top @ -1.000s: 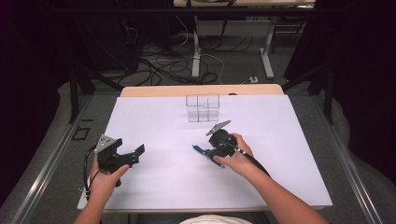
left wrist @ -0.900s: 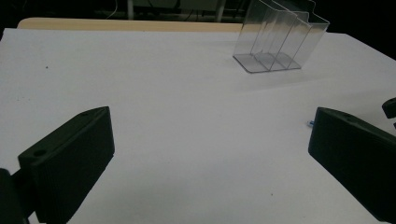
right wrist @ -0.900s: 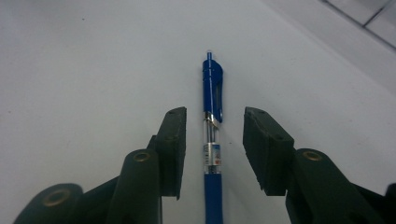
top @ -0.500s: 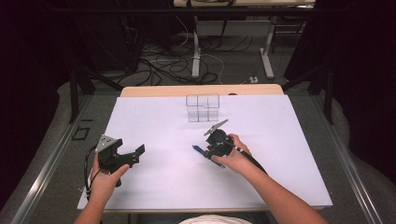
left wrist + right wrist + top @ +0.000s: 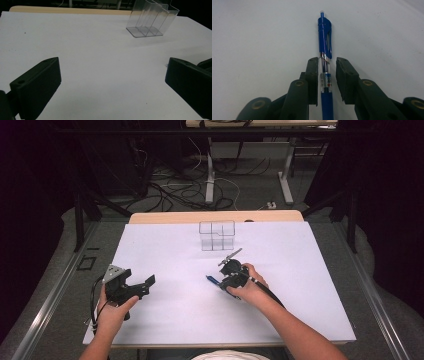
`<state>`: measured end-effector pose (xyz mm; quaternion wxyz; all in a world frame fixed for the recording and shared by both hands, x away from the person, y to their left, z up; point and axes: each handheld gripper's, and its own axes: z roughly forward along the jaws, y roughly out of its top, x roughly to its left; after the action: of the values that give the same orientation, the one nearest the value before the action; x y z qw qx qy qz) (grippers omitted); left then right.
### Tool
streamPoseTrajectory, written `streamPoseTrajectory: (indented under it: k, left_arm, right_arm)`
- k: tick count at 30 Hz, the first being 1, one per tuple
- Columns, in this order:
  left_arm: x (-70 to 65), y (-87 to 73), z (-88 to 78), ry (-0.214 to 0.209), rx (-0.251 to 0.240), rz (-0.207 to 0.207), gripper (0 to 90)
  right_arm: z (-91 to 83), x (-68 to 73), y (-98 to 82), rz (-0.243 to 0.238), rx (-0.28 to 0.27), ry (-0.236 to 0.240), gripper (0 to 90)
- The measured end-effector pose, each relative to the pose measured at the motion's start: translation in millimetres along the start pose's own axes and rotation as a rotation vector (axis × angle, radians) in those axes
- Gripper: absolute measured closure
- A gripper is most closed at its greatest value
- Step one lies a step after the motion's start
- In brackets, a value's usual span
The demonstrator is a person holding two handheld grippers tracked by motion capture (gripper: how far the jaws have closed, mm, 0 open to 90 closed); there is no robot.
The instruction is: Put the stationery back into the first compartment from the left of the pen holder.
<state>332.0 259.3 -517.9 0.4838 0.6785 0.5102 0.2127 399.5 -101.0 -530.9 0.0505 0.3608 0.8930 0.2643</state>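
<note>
Straddling a blue click pen (image 5: 325, 45), right tool (image 5: 326, 65) w/ jaws narrowed on either side of barrel; jaws just been closing, pen between them, not yet clamped. One pad at or v. close to barrel, other pad w/ a slim gap showing, so released for now, nothing grasped.

Key relation: pen's long axis running straight along tool's own pointing direction, down the middle of the gap, clip and push-button end farthest from tool. Squeeze thus lands across the barrel just below the clip, no re-aim needed by the look of it.

Lying flat on white tabletop (image 5: 175, 320), pen (image 5: 211, 280) sits right of centre, poking out leftward from right tool (image 5: 220, 281), on the person's side of the clear divided holder (image 5: 217, 235) and apart from it. Right hand by far the nearer; left tool (image 5: 145, 282) well off to the left, jaws spread wide in left gripper view (image 5: 112, 72), nothing between, holder (image 5: 152, 18) far ahead of it.

Hard to make out: writing end cut off at bottom edge of right gripper view; most of barrel covered by tool and hand from above; real contact at nearer pad can't tell; label print too small to read.
</note>
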Motion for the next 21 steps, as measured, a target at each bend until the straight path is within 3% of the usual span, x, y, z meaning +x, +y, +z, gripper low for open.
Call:
streamPoseTrajectory:
  k: [7,8,9,21]
  left_arm:
    - [0.0,-0.2,0.1,0.001,0.006,0.006,0.3]
    - [0.0,-0.2,0.1,0.001,0.006,0.006,0.3]
    - [0.0,-0.2,0.1,0.002,0.007,0.007,0.3]
    - [0.0,-0.2,0.2,0.000,0.010,0.011,0.5]
  right_arm:
    - [5.6,1.0,-1.3,-0.027,0.022,-0.005,74.3]
    - [8.6,1.1,-2.8,-0.024,-0.018,0.000,75.2]
    - [6.1,1.3,-1.8,-0.024,0.027,-0.001,75.9]
    - [8.7,2.6,-2.5,-0.061,0.032,-0.021,79.2]
